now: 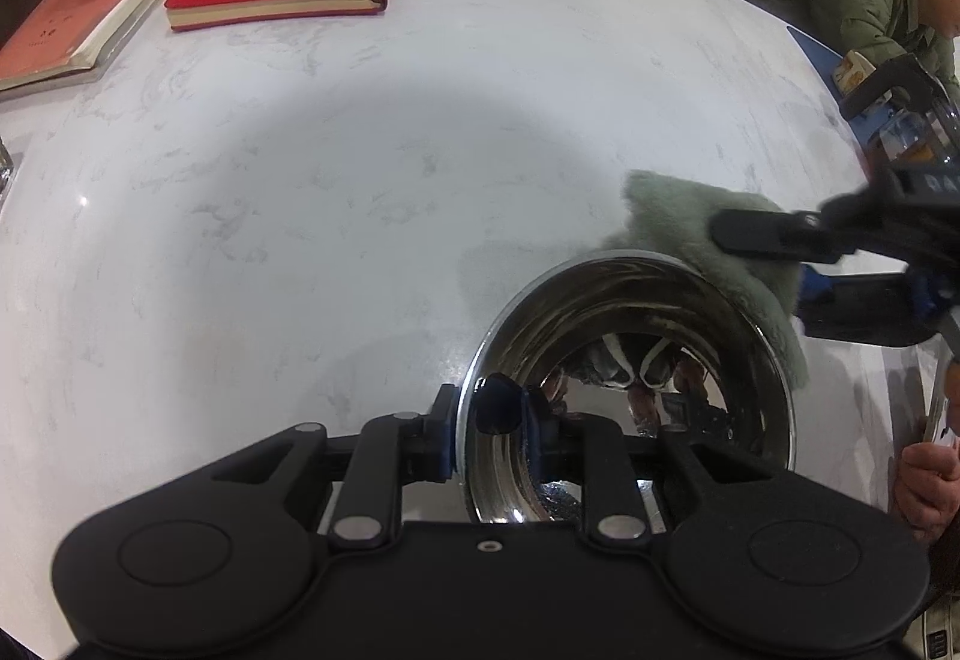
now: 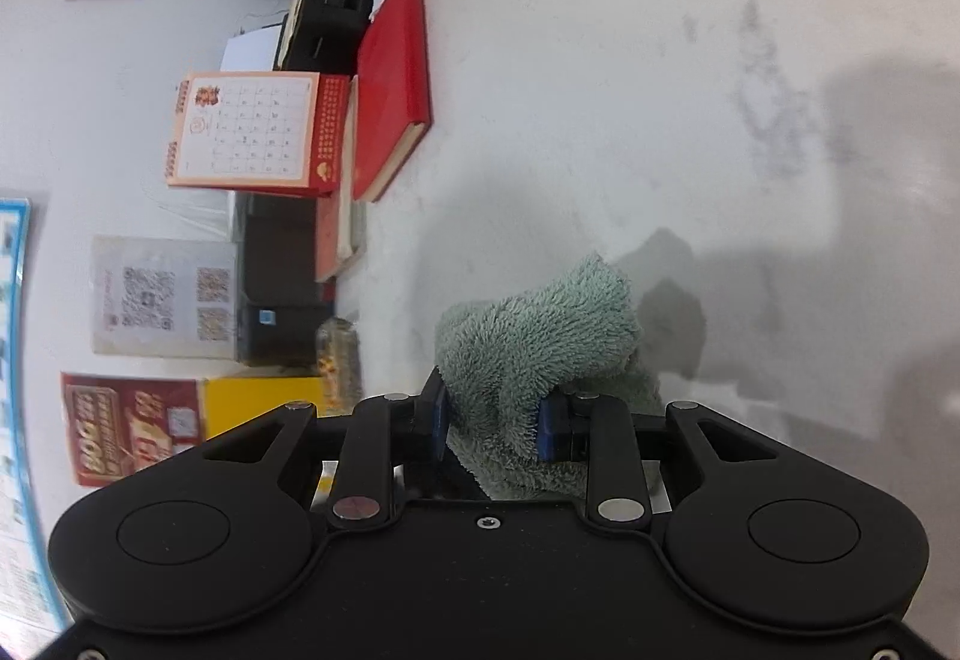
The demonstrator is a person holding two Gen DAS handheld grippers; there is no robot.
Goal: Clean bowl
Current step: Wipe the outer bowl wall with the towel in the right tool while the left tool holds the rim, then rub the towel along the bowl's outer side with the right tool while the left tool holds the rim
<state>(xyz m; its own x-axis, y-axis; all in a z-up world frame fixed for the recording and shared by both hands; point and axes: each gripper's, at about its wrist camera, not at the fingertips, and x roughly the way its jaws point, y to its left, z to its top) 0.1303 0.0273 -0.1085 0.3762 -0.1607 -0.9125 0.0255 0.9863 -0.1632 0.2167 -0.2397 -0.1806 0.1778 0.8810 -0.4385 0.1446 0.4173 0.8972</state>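
Bowl pinned, cloth arriving

Left hand-held gripper (image 1: 489, 432) clamps the rim of the shiny round steel bowl (image 1: 624, 390) on the white marbled worktop (image 1: 300, 210); right hand-held gripper (image 2: 498, 423) grips a fluffy grey-green cloth (image 2: 540, 336) at the bowl's far rim. Wiping comes next, I'd say: press cloth inside, sweep round.

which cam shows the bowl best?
Left wrist. It looks down into the steel bowl, rim and mirrored inside visible, with the left gripper clamped on the near rim and the green cloth at the far edge. The right wrist view shows no bowl, only cloth and table.
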